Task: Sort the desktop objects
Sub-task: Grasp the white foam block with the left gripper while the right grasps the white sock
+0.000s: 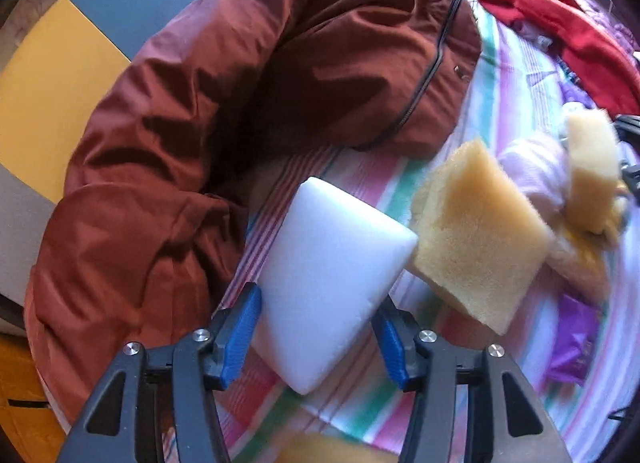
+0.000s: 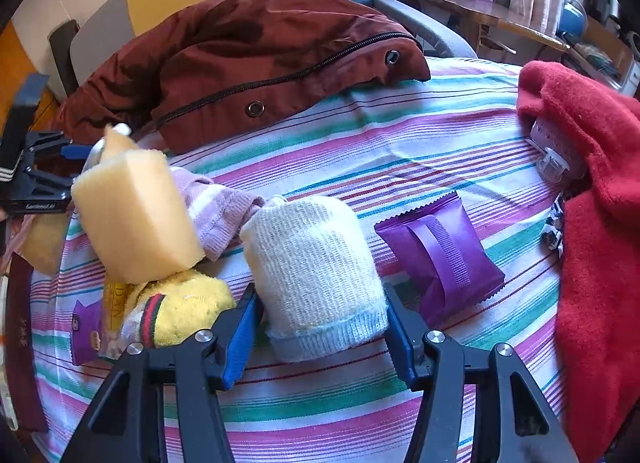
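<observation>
Sponge [image 1: 332, 283]: white, smooth, rounded corners.

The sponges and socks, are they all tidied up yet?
Not yet. No sorted pile shows. The left gripper holds a white sponge; the right gripper straddles a cream sock. Yellow sponges, a purple packet and a pink sock lie mixed.

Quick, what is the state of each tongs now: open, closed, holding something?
Left tongs: closed on the white foam block.
Right tongs: fingers sit on both sides of the white knit sock; cannot tell if they grip it.
</observation>
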